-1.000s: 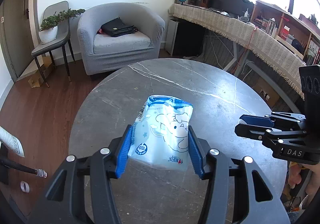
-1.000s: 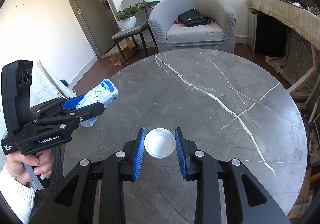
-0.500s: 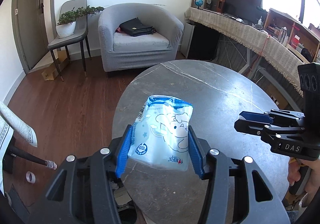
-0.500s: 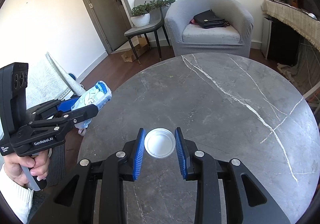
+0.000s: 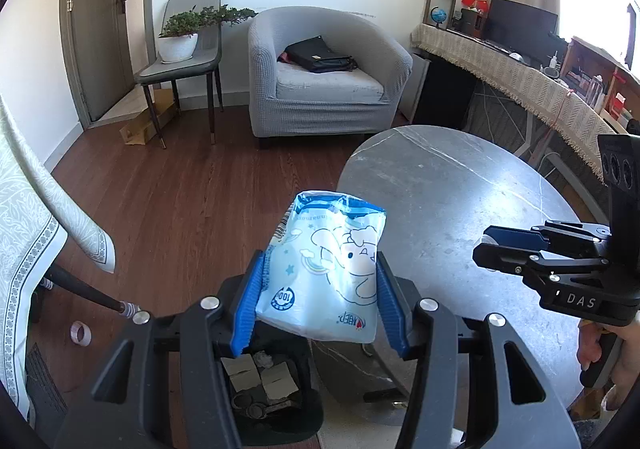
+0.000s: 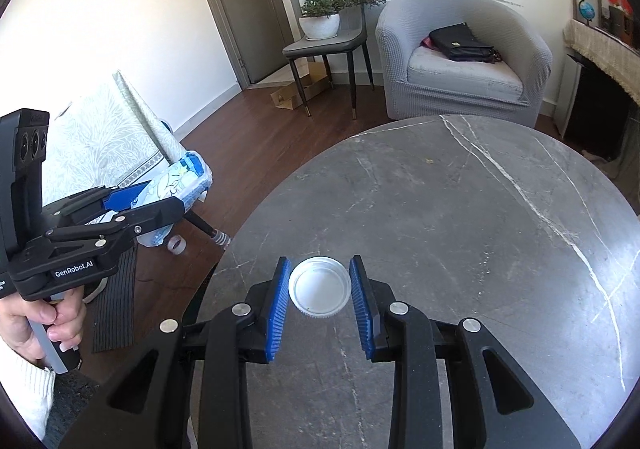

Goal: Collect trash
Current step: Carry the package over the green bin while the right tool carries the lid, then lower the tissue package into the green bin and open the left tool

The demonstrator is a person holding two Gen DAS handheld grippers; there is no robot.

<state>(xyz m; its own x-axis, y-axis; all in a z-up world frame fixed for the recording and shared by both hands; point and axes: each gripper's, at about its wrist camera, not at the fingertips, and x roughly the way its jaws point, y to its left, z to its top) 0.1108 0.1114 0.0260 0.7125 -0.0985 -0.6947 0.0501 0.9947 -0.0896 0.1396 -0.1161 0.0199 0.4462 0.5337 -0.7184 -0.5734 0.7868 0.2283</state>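
My left gripper [image 5: 320, 289] is shut on a light blue tissue packet [image 5: 328, 265] with a cartoon print, carried in the air past the left edge of the round grey marble table [image 5: 440, 185]. Below it on the floor stands a dark trash bin [image 5: 276, 393] with paper scraps inside. My right gripper [image 6: 320, 301] is shut on a white plastic lid [image 6: 320, 291], held above the table's near left part [image 6: 440, 209]. In the right wrist view the left gripper [image 6: 176, 197] with the packet [image 6: 188, 177] hangs left of the table, over the wooden floor.
A grey armchair [image 5: 324, 77] with a black bag stands beyond the table, and a chair bearing a potted plant [image 5: 180, 45] is to its left. A patterned cloth [image 5: 36, 225] drapes at the far left. A tape roll [image 5: 80, 333] lies on the floor.
Both grippers have moved left with their loads. The left gripper with the packet went off the table's edge to above the bin, which has come into view. Both grips are unchanged.
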